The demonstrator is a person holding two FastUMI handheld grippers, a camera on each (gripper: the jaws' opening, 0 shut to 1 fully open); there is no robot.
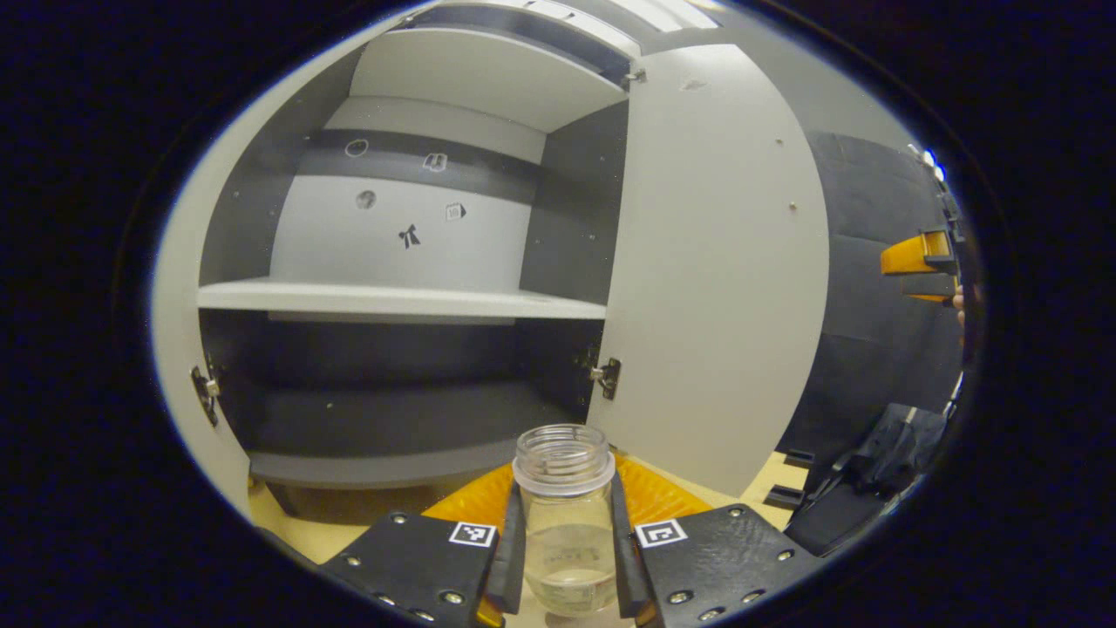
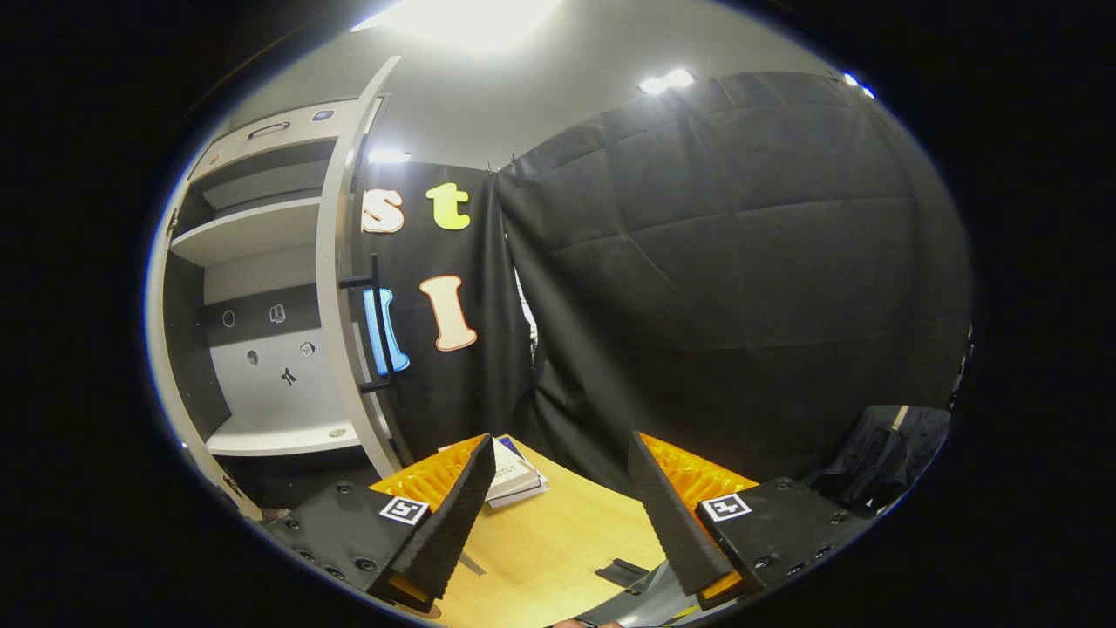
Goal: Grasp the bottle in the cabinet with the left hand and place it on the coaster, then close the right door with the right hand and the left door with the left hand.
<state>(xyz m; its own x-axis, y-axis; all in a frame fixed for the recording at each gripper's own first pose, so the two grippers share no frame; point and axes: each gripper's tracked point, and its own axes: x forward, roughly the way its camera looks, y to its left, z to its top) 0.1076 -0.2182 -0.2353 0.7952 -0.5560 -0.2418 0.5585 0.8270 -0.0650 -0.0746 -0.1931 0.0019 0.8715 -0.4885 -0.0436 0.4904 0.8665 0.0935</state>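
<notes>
A clear, lidless glass bottle stands upright between the fingers of my left gripper, which is shut on it just in front of the cabinet. The cabinet is open, with pale shelves and a dark lower bay. Its right door swings out towards me. In the right gripper view, my right gripper is open above the wooden table with nothing between its fingers. The right door shows edge-on to its left, with a black handle on its outer face.
A small stack of books lies on the table beside the door. A dark bundle of cloth sits low at the right. Door hinges stick out at the cabinet's sides. The other gripper shows far right.
</notes>
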